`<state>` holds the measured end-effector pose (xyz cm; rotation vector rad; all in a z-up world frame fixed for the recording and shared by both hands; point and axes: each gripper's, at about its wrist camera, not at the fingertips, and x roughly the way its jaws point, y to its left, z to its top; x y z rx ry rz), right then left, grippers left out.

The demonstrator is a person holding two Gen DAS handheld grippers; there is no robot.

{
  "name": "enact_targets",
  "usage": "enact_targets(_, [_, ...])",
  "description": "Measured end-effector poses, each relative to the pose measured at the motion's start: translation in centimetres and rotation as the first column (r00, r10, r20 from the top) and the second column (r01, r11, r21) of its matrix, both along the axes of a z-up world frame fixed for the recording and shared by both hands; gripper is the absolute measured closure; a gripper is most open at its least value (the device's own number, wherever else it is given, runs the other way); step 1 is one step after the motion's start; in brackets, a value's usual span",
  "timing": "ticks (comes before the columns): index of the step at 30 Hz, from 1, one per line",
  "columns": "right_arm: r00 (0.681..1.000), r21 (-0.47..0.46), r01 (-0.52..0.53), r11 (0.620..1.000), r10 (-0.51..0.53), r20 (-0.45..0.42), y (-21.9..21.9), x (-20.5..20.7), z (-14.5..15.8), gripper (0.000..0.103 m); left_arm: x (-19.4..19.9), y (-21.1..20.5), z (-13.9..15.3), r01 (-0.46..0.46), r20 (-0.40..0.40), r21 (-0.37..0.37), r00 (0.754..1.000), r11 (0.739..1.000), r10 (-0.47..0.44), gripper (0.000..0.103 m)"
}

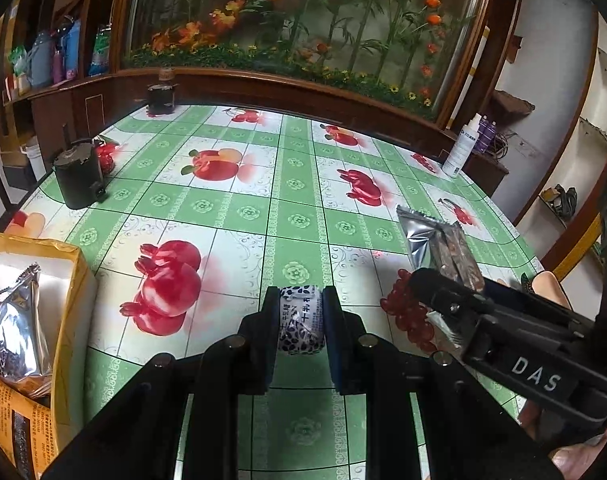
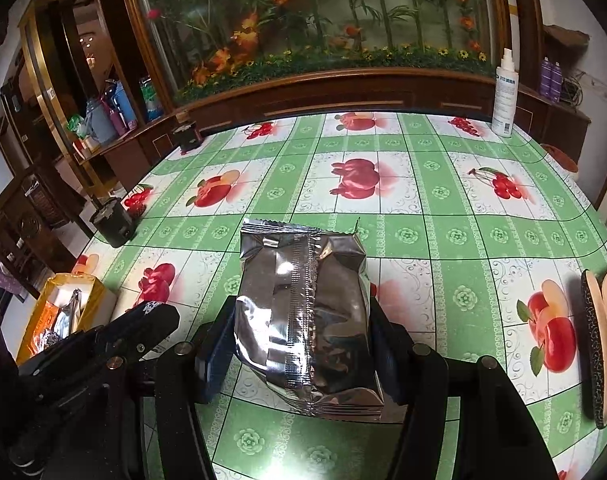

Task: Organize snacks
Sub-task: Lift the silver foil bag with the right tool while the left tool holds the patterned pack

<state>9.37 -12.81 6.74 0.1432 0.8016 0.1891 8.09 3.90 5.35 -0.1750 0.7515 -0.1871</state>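
My left gripper is shut on a small white snack with a dark blue pattern, held just above the green fruit-print tablecloth. A yellow box with silver and orange packets inside stands to its left. In the right wrist view my right gripper is shut on a puffy silver foil packet, seam side up, above the tablecloth. The left gripper shows at lower left, with the yellow box beyond it. The right gripper and its silver packet also appear at the right of the left wrist view.
Two black cylinders stand on the table's left side. A white spray bottle stands at the far right corner, with purple bottles behind it. A wooden cabinet ledge borders the far edge. A dark-rimmed beige object sits at the right edge.
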Motion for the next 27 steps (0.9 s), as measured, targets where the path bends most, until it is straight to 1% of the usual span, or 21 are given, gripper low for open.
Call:
enact_targets(6, [1.000, 0.005, -0.004, 1.000, 0.004, -0.007, 0.0, 0.0, -0.2, 0.038, -0.3, -0.9, -0.1, -0.031, 0.028, 0.090, 0.999, 0.995, 0.028, 0.083])
enact_targets(11, [1.000, 0.015, -0.016, 1.000, 0.016, -0.008, 0.2, -0.1, -0.1, 0.038, -0.6, -1.4, 0.0, -0.043, 0.021, 0.122, 0.999, 0.992, 0.040, 0.083])
enact_targets(18, [1.000, 0.021, -0.030, 0.999, 0.030, -0.009, 0.3, 0.0, -0.1, 0.038, -2.2, -1.9, 0.6, -0.044, 0.001, 0.128, 0.999, 0.991, 0.044, 0.083])
enact_targets(22, [0.999, 0.018, -0.038, 0.999, 0.038, -0.011, 0.6, 0.0, -0.2, 0.038, -3.3, -1.3, 1.1, -0.040, -0.016, 0.098, 0.999, 0.994, 0.042, 0.083])
enact_targets(24, [0.999, 0.019, -0.042, 0.999, 0.042, -0.008, 0.7, -0.1, -0.1, 0.038, -4.0, -1.0, 1.5, -0.042, -0.012, 0.087, 0.999, 0.995, 0.043, 0.083])
enact_targets(27, [0.998, 0.026, -0.060, 0.998, 0.060, -0.003, 1.1, -0.3, 0.1, 0.038, -5.6, -0.3, 2.5, -0.054, 0.009, 0.103, 0.999, 0.993, 0.053, 0.083])
